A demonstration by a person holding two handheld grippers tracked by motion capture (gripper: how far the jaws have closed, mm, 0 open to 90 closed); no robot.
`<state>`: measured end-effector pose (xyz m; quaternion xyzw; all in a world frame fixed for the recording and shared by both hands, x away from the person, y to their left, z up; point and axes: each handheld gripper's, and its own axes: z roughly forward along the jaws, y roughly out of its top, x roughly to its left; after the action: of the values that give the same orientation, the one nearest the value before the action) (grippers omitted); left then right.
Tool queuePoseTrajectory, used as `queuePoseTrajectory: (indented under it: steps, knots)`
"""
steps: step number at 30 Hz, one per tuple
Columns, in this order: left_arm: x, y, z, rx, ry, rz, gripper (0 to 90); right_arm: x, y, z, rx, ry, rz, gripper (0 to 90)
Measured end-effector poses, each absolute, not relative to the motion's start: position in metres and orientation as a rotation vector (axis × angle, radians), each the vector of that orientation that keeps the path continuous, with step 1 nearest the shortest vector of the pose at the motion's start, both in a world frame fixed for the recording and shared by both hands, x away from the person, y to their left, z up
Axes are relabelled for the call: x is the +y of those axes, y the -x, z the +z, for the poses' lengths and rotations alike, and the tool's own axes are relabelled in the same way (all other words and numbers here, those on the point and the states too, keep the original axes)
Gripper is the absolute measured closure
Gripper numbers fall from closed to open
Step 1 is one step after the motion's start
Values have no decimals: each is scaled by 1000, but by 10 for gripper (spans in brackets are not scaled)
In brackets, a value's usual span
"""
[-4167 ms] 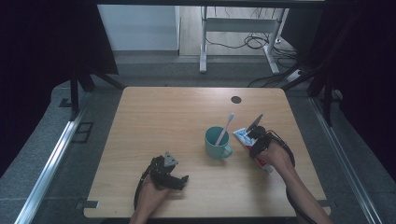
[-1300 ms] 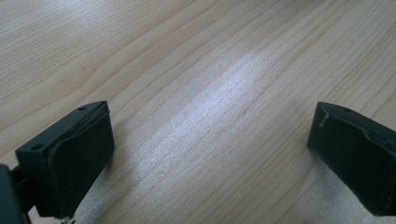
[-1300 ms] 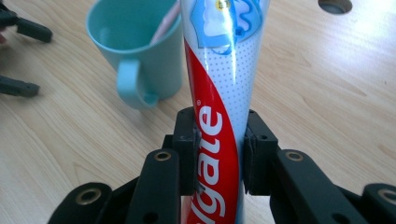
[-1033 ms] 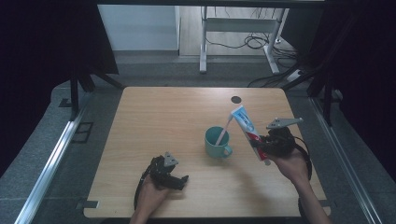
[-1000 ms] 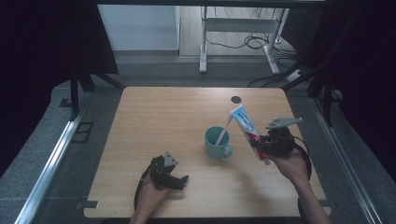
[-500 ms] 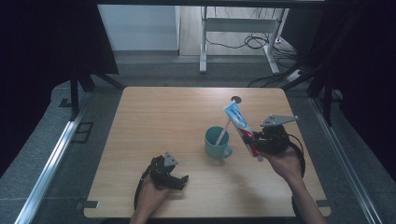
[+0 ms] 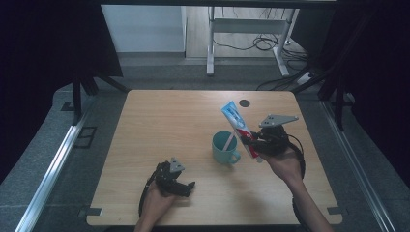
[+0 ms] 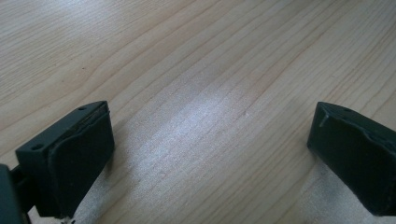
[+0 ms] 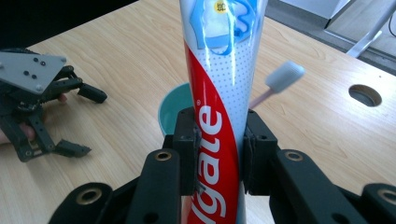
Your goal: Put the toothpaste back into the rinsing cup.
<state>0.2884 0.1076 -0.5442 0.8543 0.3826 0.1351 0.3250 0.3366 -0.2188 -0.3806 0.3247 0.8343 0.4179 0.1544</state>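
Desk point(image 7: 169, 125) carries a teal cup point(image 7: 223, 147), taken as landmark, right of centre. Left tongs point(image 7: 176, 181) rest on the desk toward the near edge from the cup and to its left, jaws wide apart with bare wood between them; probably parked so as not to obstruct. Right tongs point(image 7: 252, 143) sit just right of the cup, clamped on the lower body of a toothpaste tube point(image 7: 237, 123), which is lifted off the desk and leans over the cup's rim, presumably for dropping in. A toothbrush point(image 7: 229, 141) stands slanted inside the cup, head up.
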Motion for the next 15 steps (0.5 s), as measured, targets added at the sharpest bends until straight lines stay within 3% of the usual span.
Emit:
queuePoseTrajectory:
  steps: [15]
  knots:
    - [108,-288,-544,1003,-2238,356,5,-190,-352,-384,2391,-905,1220,713]
